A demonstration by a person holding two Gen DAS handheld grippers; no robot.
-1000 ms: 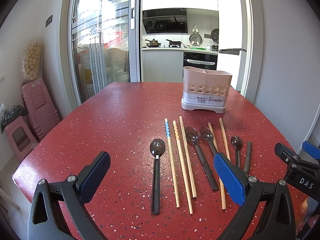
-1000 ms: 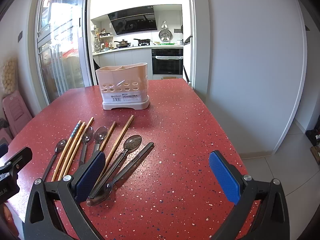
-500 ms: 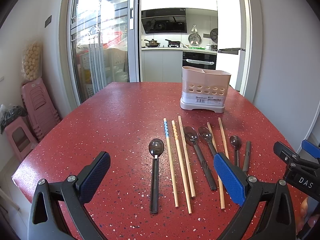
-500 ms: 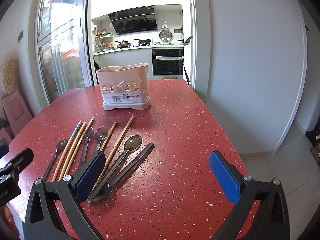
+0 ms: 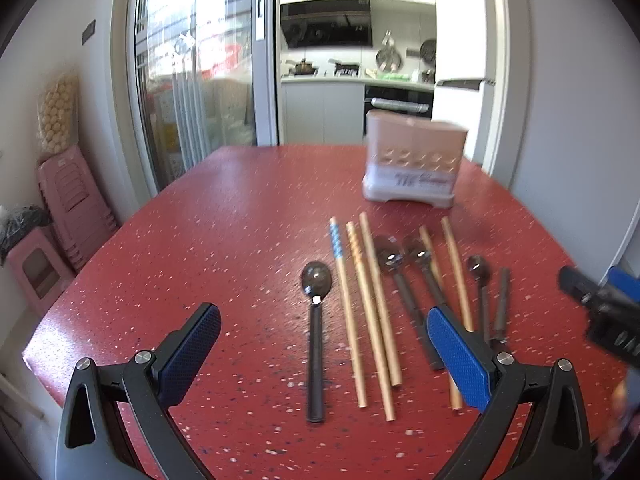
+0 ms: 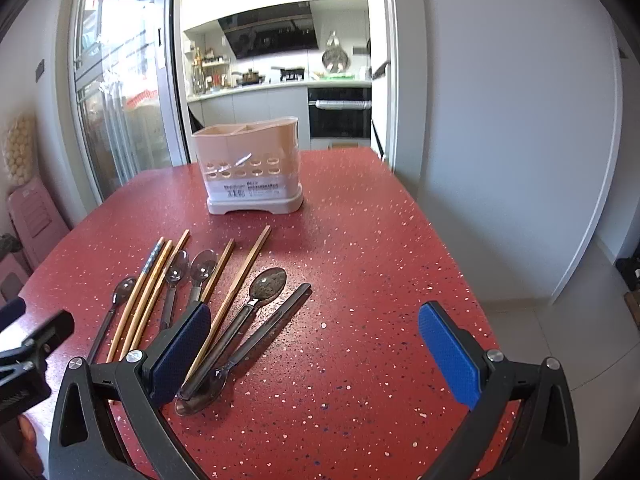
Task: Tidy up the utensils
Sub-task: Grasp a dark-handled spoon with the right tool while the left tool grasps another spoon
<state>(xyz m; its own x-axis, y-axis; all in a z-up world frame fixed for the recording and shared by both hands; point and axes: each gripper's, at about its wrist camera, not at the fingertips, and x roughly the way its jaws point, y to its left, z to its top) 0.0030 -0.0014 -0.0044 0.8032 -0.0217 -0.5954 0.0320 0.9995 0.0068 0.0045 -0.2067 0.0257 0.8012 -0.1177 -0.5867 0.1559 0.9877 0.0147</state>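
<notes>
Meanwhile, both the left tongs (image 5: 320, 354) and the right tongs (image 6: 316, 350) are hovering spread apart and holding nothing above the red table (image 5: 224, 232). Spoons (image 5: 315, 312) and chopsticks (image 5: 374, 300) are lying in a row, near the pink utensil holder (image 6: 252, 168) standing behind them.

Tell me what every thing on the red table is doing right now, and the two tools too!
Left tool: open, holding nothing, above the table.
Right tool: open, holding nothing.
Utensil holder: upright, looks empty from here.
Spoons: lying flat on the table, one turned the opposite way.
Chopsticks: lying flat among the spoons.
Red table: bare apart from these.
</notes>
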